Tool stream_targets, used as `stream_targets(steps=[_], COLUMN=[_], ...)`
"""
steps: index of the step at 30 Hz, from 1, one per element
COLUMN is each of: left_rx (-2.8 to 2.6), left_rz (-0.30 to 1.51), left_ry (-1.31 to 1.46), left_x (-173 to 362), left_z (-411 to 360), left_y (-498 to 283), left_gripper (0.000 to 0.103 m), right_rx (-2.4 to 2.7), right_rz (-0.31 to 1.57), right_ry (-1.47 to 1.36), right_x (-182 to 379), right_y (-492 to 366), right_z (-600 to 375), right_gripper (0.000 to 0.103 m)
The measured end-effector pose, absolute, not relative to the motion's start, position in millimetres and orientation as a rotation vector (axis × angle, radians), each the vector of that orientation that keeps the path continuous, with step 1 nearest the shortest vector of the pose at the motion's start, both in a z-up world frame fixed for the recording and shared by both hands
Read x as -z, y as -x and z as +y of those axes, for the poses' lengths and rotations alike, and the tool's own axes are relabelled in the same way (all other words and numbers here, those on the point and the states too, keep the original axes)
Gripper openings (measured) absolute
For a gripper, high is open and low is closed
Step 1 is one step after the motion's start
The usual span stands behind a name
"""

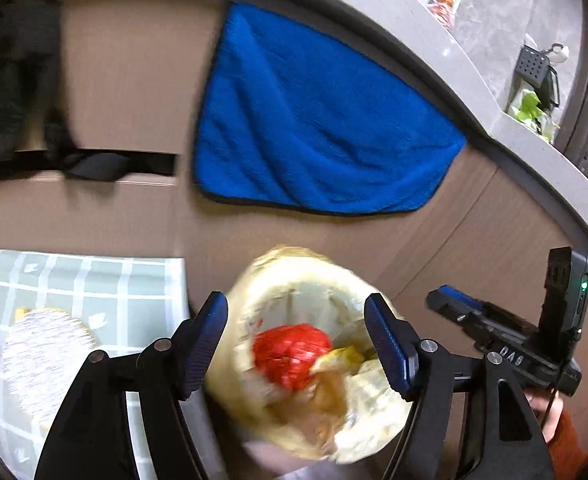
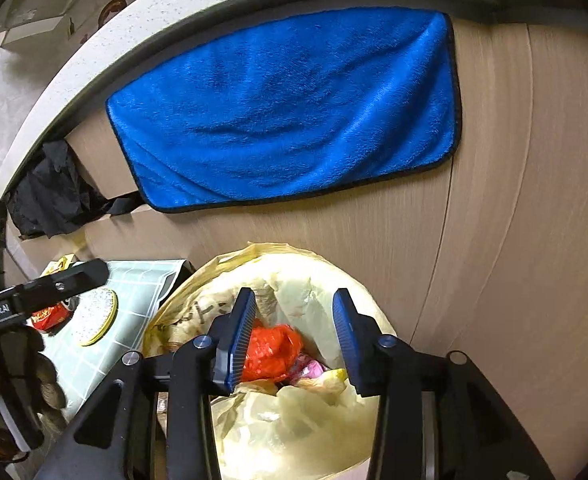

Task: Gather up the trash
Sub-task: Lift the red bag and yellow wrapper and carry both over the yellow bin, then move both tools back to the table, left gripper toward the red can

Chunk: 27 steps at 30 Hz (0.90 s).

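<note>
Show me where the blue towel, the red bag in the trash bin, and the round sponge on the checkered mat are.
blue towel (image 2: pixel 286 108), right wrist view, middle of the cloth.
red bag (image 2: pixel 270 354), right wrist view, its crumpled middle inside the bin.
round sponge (image 2: pixel 96 314), right wrist view, its speckled top face.

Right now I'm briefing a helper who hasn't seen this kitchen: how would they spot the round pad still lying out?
Start at the blue towel hanging on the cabinet front. Below and left lies a pale green checked mat, beside the yellowish trash bag. The round pad sits on that mat: a speckled white disc with a yellow rim, next to a red wrapper.
</note>
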<state>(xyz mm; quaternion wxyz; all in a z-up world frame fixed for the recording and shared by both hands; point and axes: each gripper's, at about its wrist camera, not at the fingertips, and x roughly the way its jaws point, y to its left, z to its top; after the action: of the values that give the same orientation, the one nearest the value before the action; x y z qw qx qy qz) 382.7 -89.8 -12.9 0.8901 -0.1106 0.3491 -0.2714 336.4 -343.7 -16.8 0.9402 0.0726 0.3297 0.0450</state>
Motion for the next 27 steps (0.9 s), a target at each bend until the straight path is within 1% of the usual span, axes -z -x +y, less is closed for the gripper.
stream_targets(steps=[9,15,18,22,27], left_rx=[0.342,0.126,0.066,0.029,0.062], left_rz=[0.663,0.676,0.668,0.693,0.739], left_ry=[0.146,0.291,0.364,0.484,0.552], left_x=[22,43,53,76,101], left_z=[26,136,171,208,218], left_y=[-340,-333,-332,-339,-356], left_gripper=[0.071,0.071,0.071,0.071,0.071], right_rx=[-0.207,-0.326,-0.371,-0.413,-0.454], right_rz=[0.616,0.636,0.671,0.709,0.753], right_ry=[-0.133,-0.120,-0.111,-0.075,-0.051], right_x=[-3,3,14,25,35], right_y=[-323,-327,-331,-332,-337], right_z=[-298,-244,-213,-176,-140], right_gripper=[0.039,0.039,0.039,0.038,0.039])
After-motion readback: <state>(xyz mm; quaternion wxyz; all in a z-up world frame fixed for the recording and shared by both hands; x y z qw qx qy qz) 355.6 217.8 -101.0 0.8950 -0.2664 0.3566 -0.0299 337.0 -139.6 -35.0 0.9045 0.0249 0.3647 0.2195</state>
